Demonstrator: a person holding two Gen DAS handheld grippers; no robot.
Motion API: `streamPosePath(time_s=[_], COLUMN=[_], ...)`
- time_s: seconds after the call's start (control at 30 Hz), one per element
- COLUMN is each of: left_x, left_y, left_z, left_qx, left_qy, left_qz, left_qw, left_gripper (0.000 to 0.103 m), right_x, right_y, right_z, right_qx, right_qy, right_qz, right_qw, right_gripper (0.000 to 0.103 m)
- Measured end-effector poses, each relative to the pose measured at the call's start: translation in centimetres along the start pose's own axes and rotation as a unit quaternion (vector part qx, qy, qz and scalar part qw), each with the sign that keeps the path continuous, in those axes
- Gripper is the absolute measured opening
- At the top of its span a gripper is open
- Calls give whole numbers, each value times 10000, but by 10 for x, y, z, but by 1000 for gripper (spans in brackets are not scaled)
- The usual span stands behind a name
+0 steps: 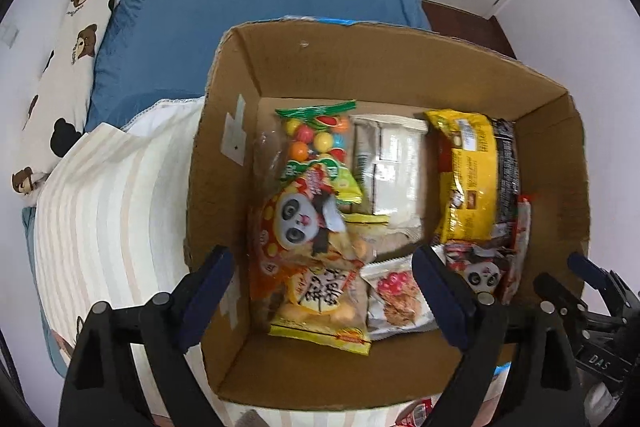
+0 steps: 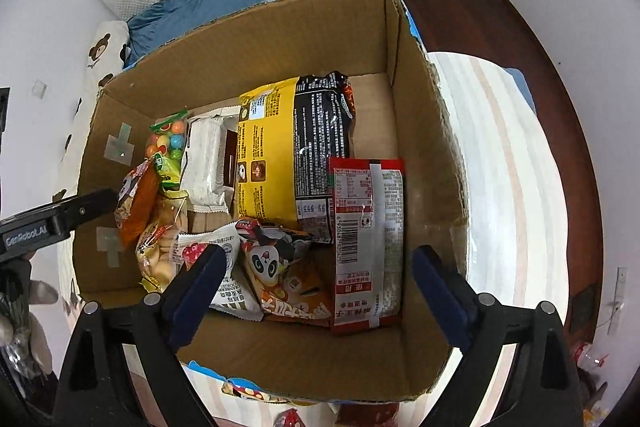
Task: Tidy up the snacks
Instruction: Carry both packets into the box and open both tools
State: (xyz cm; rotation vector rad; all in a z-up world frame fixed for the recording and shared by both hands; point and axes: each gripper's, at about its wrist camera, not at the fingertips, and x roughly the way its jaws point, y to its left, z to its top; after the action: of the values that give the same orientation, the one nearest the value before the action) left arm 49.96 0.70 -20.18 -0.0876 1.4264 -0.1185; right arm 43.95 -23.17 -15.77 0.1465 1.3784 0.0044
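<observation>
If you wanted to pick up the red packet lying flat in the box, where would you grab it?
Probably by one long edge of the red packet, coming straight down from above. It lies flat, back side up, on other snacks in the cardboard box, whose tall walls block any sideways approach. Its right edge faces bare box floor, so a finger of the open right hand-held gripper could slip under there.
</observation>
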Motion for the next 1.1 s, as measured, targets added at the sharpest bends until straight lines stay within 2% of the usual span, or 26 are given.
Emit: streamPosePath(time_s=[0.23,0.47,0.6,0.87,1.1], left_x=[-35,-66,-86,-131,-157], left_y=[-20,-23,-23,-21,-18], left_z=[-35,-77,-98,-148,-184], left_qx=[245,319,304,249,184], left_qy=[-793,-1441,-1705,-2254,-2545], left_qz=[-75,-3,68,182,202], left_qw=[9965,9891,9849,9738,9667], left_gripper=[91,91,91,91,91], right_x=[-17,-49,-74,-128,-160], right_y=[6,22,32,44,50], right_z=[-14,-45,-67,-112,-147], right_qx=[11,-147,-279,-373,-400], right_qy=[-200,-707,-1063,-1700,-1934], right_qz=[3,-145,-238,-147,34], right_qw=[9998,9973,9937,9846,9803], right_gripper=[97,97,97,97,97])
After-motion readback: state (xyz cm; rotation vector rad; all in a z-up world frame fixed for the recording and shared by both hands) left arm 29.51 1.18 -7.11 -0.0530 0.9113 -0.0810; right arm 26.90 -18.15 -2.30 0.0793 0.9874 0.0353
